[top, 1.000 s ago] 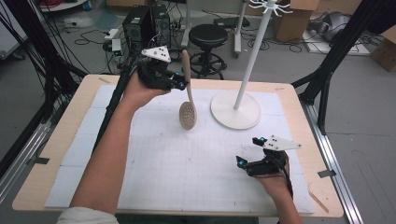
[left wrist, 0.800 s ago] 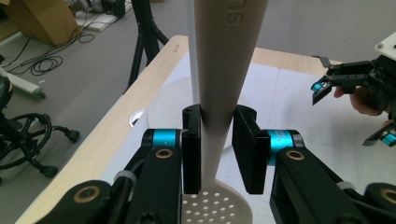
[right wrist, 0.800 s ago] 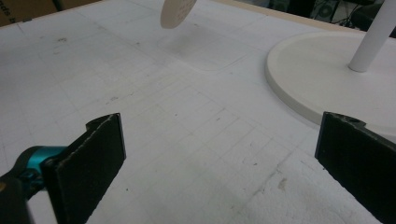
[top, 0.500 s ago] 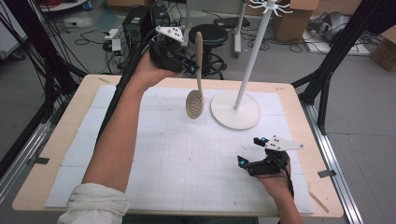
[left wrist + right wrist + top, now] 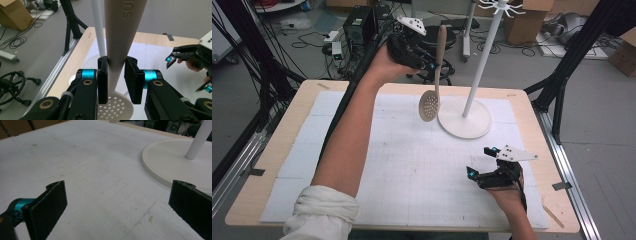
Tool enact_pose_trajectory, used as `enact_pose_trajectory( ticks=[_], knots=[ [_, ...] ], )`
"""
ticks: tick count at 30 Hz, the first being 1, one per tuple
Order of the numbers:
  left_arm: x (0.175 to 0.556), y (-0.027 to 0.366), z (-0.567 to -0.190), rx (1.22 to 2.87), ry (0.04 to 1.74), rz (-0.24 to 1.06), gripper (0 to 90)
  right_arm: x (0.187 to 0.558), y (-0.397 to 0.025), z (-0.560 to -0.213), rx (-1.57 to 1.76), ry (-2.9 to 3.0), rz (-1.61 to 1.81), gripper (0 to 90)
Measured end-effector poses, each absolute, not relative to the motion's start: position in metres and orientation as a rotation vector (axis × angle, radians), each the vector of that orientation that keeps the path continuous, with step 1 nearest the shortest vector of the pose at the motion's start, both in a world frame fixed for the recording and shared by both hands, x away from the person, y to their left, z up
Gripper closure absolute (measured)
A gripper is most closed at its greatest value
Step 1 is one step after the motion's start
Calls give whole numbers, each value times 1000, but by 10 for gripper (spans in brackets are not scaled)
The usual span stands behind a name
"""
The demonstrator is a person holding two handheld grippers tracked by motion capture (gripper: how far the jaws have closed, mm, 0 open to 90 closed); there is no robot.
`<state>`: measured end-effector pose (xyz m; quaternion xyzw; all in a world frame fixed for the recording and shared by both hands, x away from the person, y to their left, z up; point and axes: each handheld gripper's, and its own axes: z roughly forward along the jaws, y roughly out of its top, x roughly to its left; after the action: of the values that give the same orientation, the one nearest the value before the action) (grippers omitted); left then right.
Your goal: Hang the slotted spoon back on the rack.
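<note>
I am working over a wooden table (image 5: pixel 282 150) topped with a white gridded mat (image 5: pixel 387 170), in a workshop with cables, a stool and boxes on the floor beyond.

Nearest me, by the mat's near right corner, my right gripper (image 5: pixel 484 162) rests low on the mat with its jaws spread wide and nothing between them. Its own view shows bare mat between the two pads and the stand's round base (image 5: pixel 172 162) just ahead to the right.

Farther off, the white stand (image 5: pixel 475 75) rises from near the far edge, right of centre, its hooks (image 5: pixel 497 6) at the top.

Farthest, my left gripper (image 5: pixel 432 66) is raised high over the far edge, clamped on the handle of a beige slotted spoon (image 5: pixel 434 80). The spoon hangs nearly upright, handle end up, perforated bowl down and clear of the mat, just left of the stand's pole. In the left gripper view the jaws pinch the handle (image 5: pixel 120 32) partway along, with the pole (image 5: pixel 98 27) close behind it.

I judge the next move to be hanging the spoon on a hook. It turns on the handle end, which is already near hook height but left of the hooks, so the left arm carries it rightward.

Against a second ago, the spoon is higher and closer to the pole. The right gripper has not moved.
</note>
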<state>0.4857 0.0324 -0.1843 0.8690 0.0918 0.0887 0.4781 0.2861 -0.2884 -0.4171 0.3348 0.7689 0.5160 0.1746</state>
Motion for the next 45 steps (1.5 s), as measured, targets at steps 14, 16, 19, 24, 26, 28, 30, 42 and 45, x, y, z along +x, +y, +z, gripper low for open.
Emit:
enact_pose_trajectory(
  ticks=[14,16,19,24,26,28,30,42,45],
  knots=[
    [495,-5,-160,2107,206,228,739,286,-292,-418,961,2169,1479,3],
    [500,-8,-158,2116,220,224,739,286,-292,-418,963,2168,1481,3],
    [508,-13,-154,2141,228,240,739,286,-293,-419,961,2167,1483,3],
    [527,-18,-150,2146,267,232,739,285,-294,-420,972,2166,1484,3],
    [531,-20,-149,2144,269,239,739,285,-295,-420,979,2165,1489,3],
    [536,-23,-150,2138,270,231,739,285,-296,-420,981,2156,1491,3],
    [540,-26,-151,2144,276,222,739,285,-297,-420,985,2153,1485,3],
    [550,-47,-144,2176,266,222,739,282,-295,-419,979,2159,1474,3],
    [551,-50,-144,2185,275,220,739,282,-295,-419,978,2158,1475,3]
  ],
)
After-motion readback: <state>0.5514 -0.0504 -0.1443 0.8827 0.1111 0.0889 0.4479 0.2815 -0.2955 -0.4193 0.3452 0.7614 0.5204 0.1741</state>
